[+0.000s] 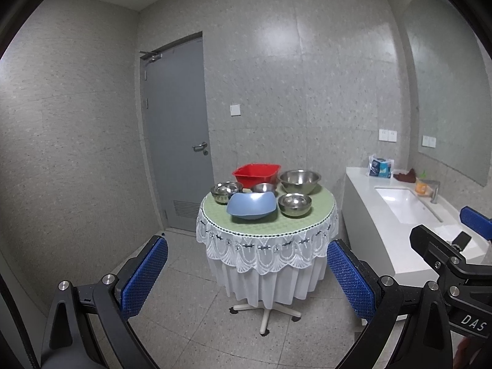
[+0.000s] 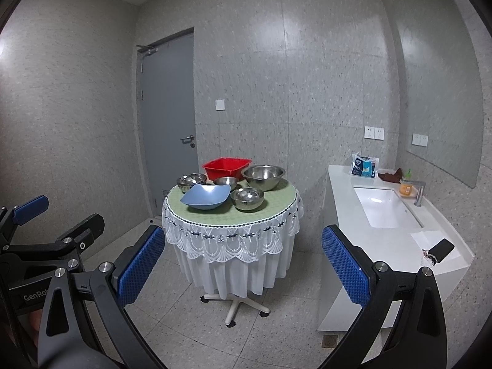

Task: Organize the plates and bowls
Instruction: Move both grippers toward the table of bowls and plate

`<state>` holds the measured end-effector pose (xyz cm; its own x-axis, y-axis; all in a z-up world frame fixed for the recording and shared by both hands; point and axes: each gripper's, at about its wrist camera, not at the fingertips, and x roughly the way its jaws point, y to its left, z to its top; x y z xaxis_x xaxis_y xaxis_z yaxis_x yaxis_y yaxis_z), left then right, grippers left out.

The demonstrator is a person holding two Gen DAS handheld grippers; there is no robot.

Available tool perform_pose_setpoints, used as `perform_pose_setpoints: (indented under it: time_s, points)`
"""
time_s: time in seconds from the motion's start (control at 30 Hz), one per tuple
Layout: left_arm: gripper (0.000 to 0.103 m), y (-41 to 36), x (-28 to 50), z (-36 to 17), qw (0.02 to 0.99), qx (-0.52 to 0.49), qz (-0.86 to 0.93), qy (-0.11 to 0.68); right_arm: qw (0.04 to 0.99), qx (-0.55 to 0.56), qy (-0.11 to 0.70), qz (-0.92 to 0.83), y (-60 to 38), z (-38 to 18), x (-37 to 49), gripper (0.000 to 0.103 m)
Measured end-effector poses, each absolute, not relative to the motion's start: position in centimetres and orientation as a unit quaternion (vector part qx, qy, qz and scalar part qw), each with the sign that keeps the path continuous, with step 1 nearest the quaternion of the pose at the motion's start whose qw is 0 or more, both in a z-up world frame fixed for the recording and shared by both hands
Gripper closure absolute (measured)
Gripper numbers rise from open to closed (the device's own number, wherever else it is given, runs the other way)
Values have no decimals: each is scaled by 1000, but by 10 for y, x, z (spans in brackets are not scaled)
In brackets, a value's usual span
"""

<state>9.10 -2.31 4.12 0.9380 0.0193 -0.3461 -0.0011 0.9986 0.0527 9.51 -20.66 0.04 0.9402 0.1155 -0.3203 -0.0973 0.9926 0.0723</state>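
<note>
Well back from the round table (image 1: pixel 215 215), both the left gripper (image 1: pixel 247 279) and right gripper (image 2: pixel 243 264) hung spread and empty; bowls (image 1: pixel 294 204) sat scattered up there. Best approach: come in level, take rims first.

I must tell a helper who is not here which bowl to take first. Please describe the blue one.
On the round table with the lace cloth, look at the front edge. The blue bowl sits there, left of a small steel bowl. It alone is blue and squarish.
</note>
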Motion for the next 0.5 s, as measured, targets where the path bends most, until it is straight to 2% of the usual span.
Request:
perform_pose_setpoints:
  time_s: [0.27, 0.5]
  points:
    - [1, -4, 170, 48, 981, 26, -16, 192, 982, 31, 181, 38, -196, -3, 150, 0]
    - [1, 35, 278, 58, 979, 29, -49, 198, 981, 33, 193, 9, -175, 0, 214, 0]
